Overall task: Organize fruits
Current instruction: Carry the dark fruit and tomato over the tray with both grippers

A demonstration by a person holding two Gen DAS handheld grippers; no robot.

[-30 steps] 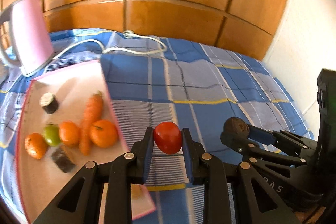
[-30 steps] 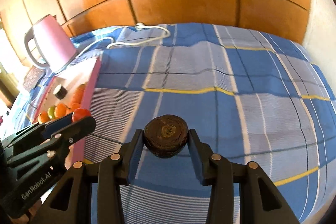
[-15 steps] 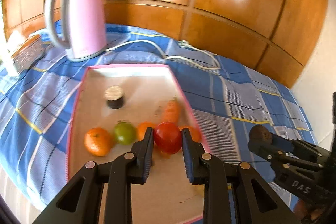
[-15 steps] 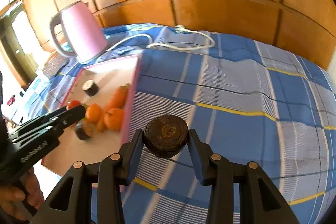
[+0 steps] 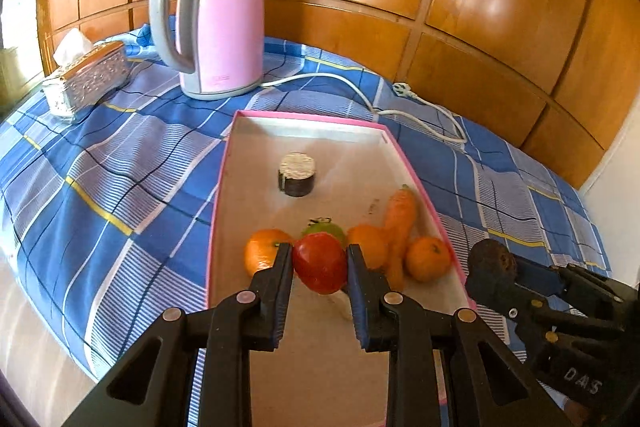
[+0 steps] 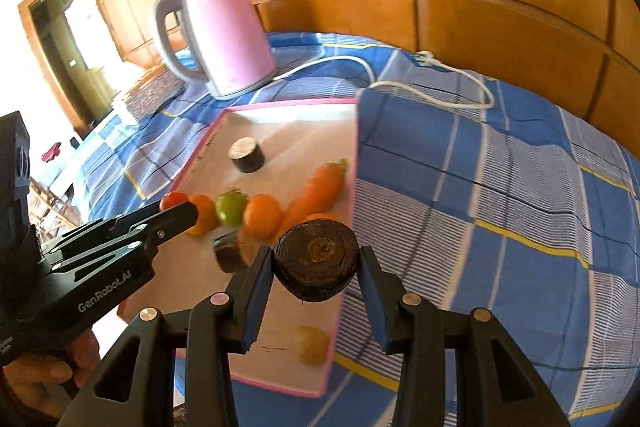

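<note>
Red tomato (image 5: 319,262) and dark round fruit (image 6: 316,259) held above pink-rimmed tray (image 5: 224,187).

Both wrist fisheyes look steeply down along their own fingers from close above the pink-rimmed tray (image 5: 224,187) (image 6: 352,163), the left from its near end, the right from its right edge, sharing tray, pink kettle (image 5: 224,19) (image 6: 224,31) and each other's gripper.
</note>
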